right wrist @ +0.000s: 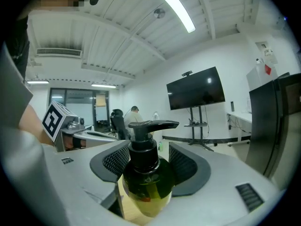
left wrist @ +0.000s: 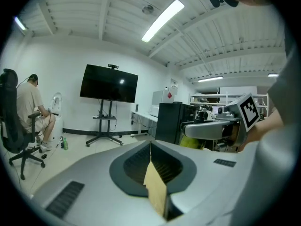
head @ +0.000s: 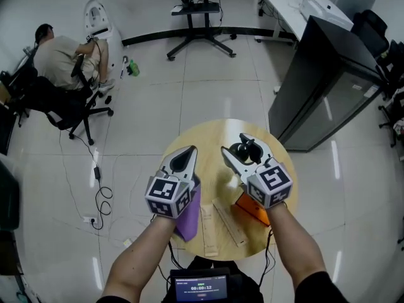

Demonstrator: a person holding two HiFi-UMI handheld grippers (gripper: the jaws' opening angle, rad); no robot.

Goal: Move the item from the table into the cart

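Note:
A dark green pump bottle (right wrist: 145,185) with a black pump head stands between the jaws of my right gripper (right wrist: 146,157), and both ribbed pads press on its sides. In the head view that bottle (head: 243,153) is over the far part of the round wooden table (head: 208,141), with the right gripper (head: 242,146) shut on it. My left gripper (head: 189,151) hovers beside it over the table's left half. Its jaws meet at the tips with nothing between them, and in the left gripper view the left gripper (left wrist: 150,147) points toward the room.
A purple cloth (head: 188,218), wooden strips (head: 219,223) and an orange item (head: 251,208) lie on the table's near side. A tall black cabinet (head: 325,87) stands at the right. A seated person (head: 60,62) is at the far left, a screen stand (head: 201,27) at the back, and cables (head: 98,188) on the floor.

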